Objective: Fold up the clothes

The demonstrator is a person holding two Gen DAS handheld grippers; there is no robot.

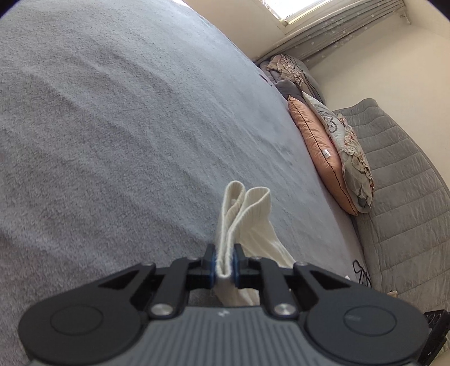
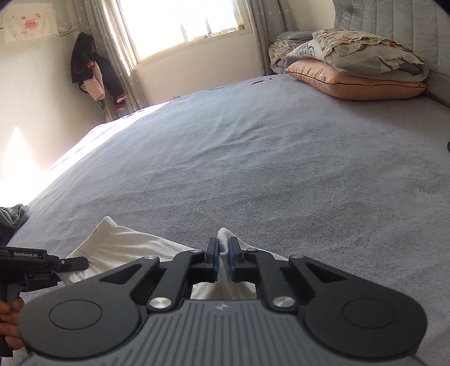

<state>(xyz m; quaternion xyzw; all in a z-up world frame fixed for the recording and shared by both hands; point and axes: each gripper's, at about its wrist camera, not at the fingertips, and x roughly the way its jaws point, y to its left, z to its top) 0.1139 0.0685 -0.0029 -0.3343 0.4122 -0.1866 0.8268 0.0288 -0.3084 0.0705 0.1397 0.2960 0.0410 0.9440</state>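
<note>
Left tool (image 1: 224,263): clamps doubled ribbed hem of white knit garment (image 1: 253,222).
Right tool (image 2: 223,260): pinches a thin bunch of it.
Risk: bunch slips; fold skews on bed (image 2: 253,154).

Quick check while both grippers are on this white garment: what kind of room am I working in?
Almost certainly a bedroom. The work surface is a wide bed under a grey cover, with stacked pillows against a quilted headboard, and a curtained window on the far wall.

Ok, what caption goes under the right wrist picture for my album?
Right gripper pinching a white ribbed knit garment over the grey fleece bedspread.
</note>
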